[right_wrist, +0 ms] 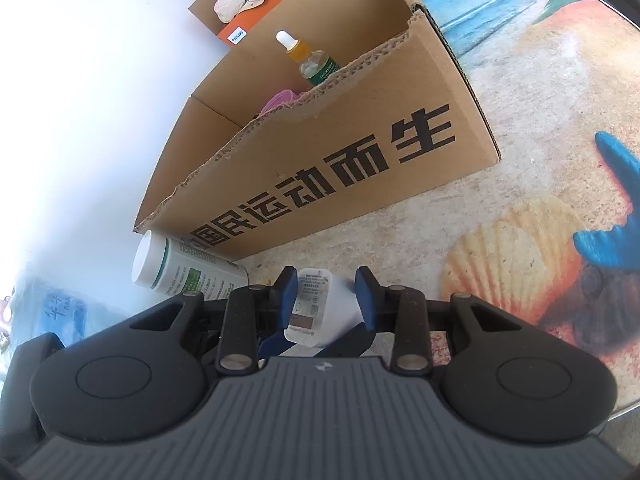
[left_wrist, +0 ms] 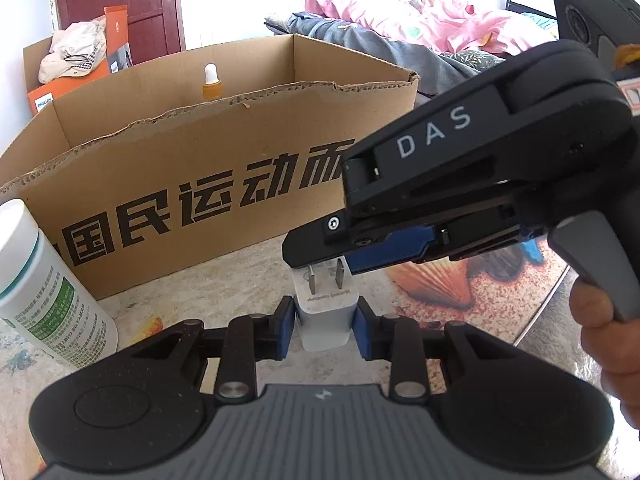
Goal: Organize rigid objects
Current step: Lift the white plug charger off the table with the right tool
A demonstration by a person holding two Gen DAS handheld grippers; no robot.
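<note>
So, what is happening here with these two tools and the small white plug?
A person holds a claw in each hand. The left claw grips a white charger plug, prongs pointing away. The right claw sits around the same plug from the other side, apparently taking it over; its pads look slightly off it. The cardboard box stands behind, with a dropper bottle inside. A white bottle waits outside.

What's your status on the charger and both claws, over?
Left claw shut on white charger. Right claw around its pronged end, grip unclear. Open cardboard box ahead; white bottle beside it, not blocking.
</note>
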